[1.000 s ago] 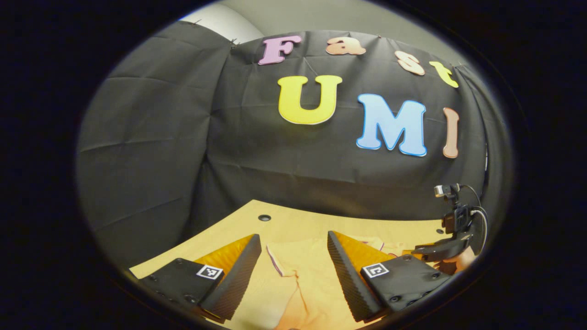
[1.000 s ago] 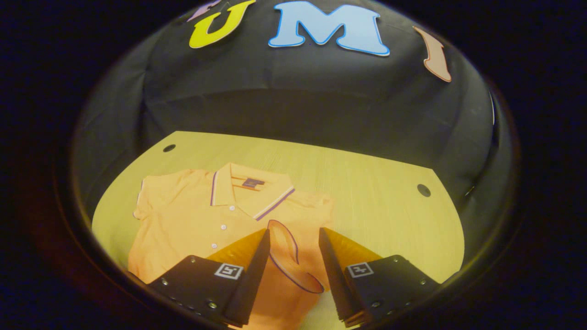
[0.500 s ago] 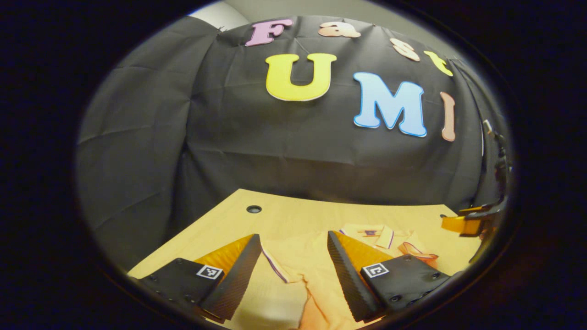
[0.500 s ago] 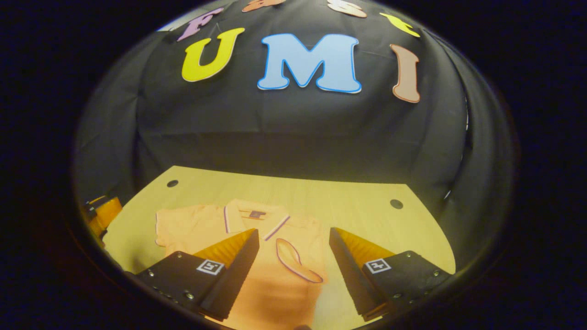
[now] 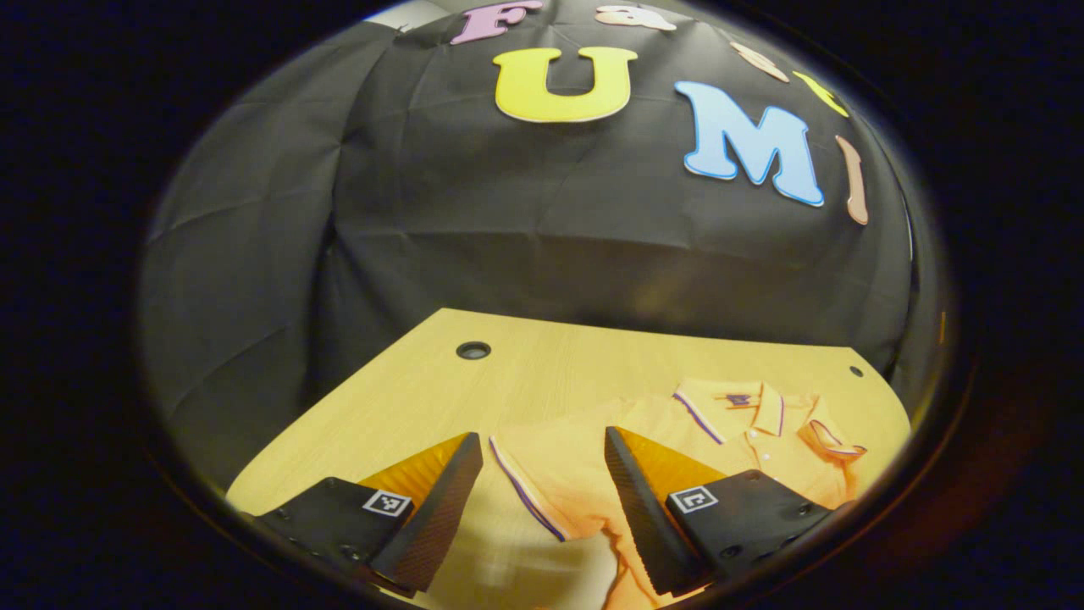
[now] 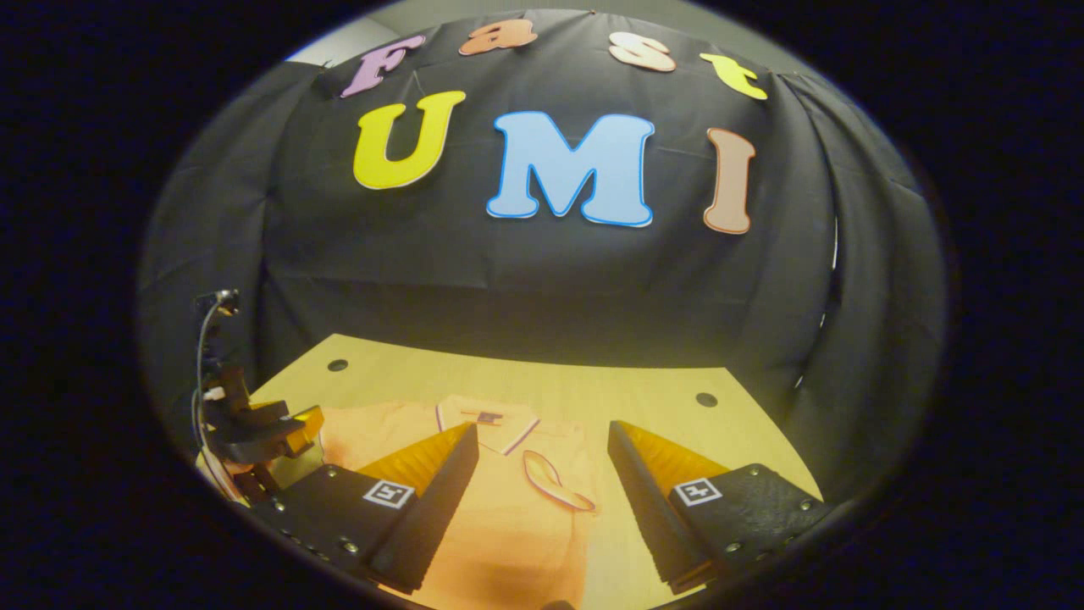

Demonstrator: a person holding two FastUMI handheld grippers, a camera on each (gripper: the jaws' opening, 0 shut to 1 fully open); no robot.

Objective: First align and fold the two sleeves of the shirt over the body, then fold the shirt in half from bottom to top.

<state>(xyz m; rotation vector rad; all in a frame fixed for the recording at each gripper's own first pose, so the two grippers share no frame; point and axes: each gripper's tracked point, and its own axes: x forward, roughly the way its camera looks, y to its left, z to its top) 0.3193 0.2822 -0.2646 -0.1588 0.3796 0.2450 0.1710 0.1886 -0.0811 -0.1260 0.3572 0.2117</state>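
Both grippers, L (image 5: 542, 500) & R (image 6: 542, 500), jaws apart, nothing held, above shirt (image 6: 500, 525) on table (image 6: 660, 415).

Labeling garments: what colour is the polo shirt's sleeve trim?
Purple and white stripe on the orange polo shirt sleeve trim; clearest in left gripper view.

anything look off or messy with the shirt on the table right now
Nothing damaged or spilled. The orange polo shirt lies flat on the wooden table, but unevenly: the right sleeve is already folded over the body, while the left sleeve lies spread out on the table. Both grippers' jaws stand open.
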